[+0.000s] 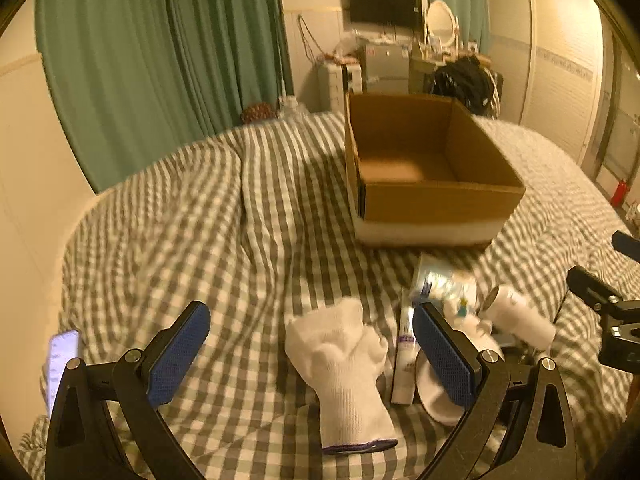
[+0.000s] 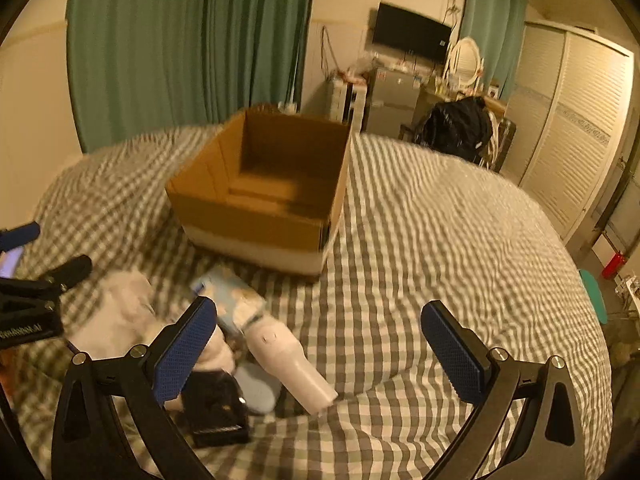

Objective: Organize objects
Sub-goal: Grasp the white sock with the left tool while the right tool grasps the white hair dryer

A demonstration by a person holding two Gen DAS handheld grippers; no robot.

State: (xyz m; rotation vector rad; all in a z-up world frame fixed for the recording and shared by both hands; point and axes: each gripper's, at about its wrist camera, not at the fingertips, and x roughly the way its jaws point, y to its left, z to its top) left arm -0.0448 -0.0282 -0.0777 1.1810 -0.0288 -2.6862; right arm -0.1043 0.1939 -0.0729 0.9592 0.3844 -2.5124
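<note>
We hold the left tongs (image 1: 311, 350) spread wide above a white glove (image 1: 344, 364) lying on the checkered bed (image 1: 200, 240). Our right tongs (image 2: 319, 350) also gape, gripping nothing, near a white bottle (image 2: 292, 364). The cardboard box (image 1: 424, 200) sits beyond both.

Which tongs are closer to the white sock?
Left. The left tongs are open with the sock lying between their fingers; the right tongs are off to its right, past the bottle.
</note>
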